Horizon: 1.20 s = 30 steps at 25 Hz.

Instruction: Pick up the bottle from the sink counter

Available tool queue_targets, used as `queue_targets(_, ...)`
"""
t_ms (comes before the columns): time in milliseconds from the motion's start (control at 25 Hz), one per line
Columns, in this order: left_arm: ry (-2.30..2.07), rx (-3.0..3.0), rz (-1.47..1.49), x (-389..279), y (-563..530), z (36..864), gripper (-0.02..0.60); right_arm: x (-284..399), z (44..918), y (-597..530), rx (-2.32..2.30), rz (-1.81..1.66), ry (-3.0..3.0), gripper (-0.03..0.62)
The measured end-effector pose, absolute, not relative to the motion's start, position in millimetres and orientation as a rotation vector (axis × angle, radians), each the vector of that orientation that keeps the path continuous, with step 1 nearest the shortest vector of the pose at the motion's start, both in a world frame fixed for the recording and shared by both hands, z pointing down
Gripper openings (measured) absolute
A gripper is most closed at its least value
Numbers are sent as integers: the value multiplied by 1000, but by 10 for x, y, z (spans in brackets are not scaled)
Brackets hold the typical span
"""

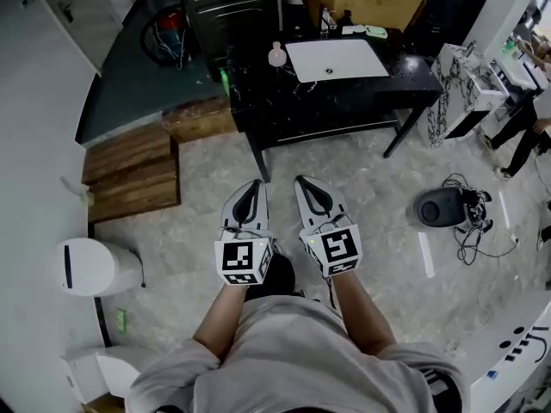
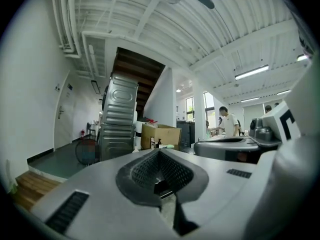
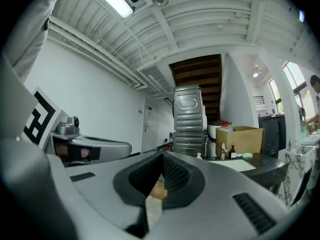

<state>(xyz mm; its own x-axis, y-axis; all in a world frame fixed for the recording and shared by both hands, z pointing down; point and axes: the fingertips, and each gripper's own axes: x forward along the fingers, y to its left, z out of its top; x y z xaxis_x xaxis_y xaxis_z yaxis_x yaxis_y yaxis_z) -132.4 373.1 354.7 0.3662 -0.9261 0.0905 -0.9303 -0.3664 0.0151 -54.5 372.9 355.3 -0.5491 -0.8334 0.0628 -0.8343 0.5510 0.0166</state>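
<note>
L gripper (image 1: 250, 188) & R gripper (image 1: 306, 186) – jaws closed, nothing held. Open floor (image 1: 362, 196) ahead; bottle (image 1: 276, 55) near counter (image 1: 344, 93) left edge.

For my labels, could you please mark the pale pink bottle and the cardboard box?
pale pink bottle (image 1: 275, 56), head view, on its round body.
cardboard box (image 1: 366, 9), head view, on its front wall.

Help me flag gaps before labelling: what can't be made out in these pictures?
- Bottle, head view: too small to read a label.
- Box, head view: cut off by the top edge.
- Table, right gripper view: left part hidden by the jaws.
</note>
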Motion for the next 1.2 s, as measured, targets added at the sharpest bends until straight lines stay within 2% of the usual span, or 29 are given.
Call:
queue_targets(880,-1478,2598,123,-1414,1599,3815,12,-672,3769,1622,1514,-45,-2456,9)
queue_targets(1200,-1407,2576,-8,-1316,1166,3896,12,-435,3901,1193,1503,-38,-2421,9)
